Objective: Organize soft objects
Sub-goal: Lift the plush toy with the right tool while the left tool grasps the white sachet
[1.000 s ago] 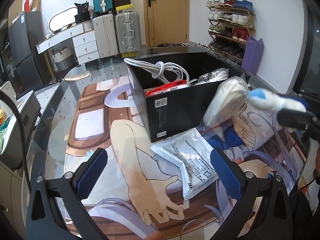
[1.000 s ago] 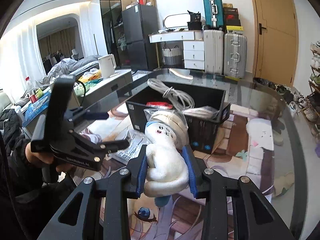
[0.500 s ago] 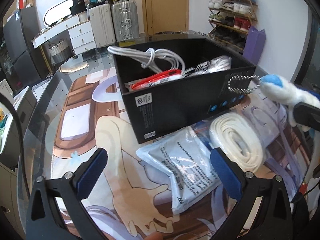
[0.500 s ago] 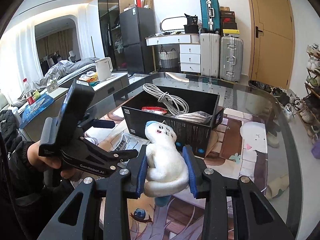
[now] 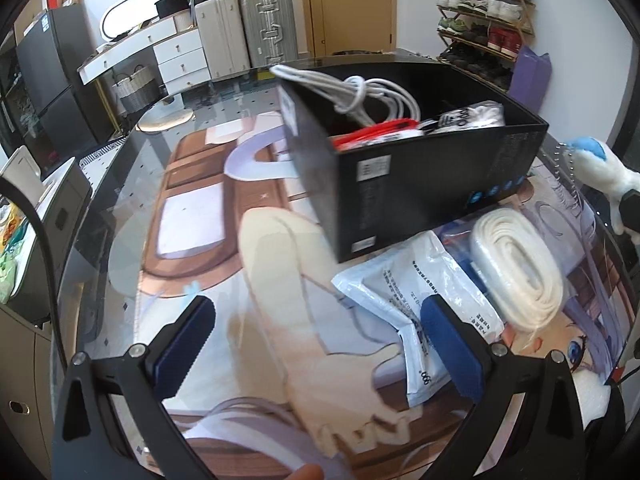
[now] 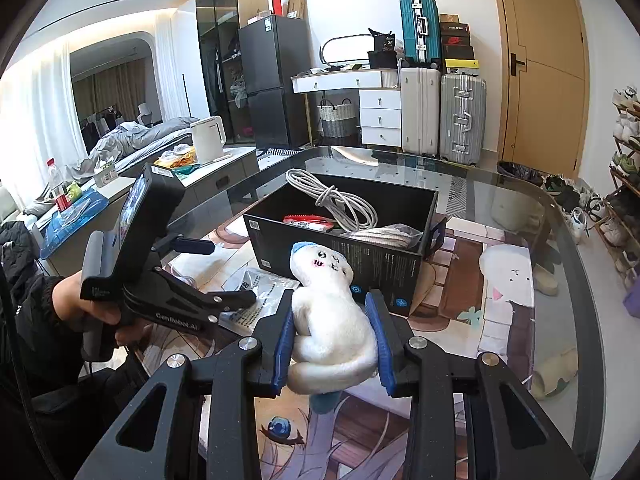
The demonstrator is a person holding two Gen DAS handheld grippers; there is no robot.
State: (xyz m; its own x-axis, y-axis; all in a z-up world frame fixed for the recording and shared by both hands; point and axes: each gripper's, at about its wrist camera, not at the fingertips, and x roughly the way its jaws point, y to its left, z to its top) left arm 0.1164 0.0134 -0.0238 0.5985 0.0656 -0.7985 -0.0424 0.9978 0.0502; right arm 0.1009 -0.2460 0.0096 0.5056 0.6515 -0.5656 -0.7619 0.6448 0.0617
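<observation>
We've got the right tool (image 6: 332,344) clamped on the plush toy (image 6: 330,320), held short of the black box (image 6: 340,240). Left tool (image 5: 320,344) spread, empty (over the table). Risk: toy's ball chain (image 5: 568,168) snagging the box rim on drop-in.

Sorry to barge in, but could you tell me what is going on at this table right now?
A person is tidying soft things into a black box on the glass table. The right gripper is shut on a white plush toy, held just short of the box. The left gripper is open and empty, above a white packet and a bagged white roll lying beside the box. A white cable already sits inside.
</observation>
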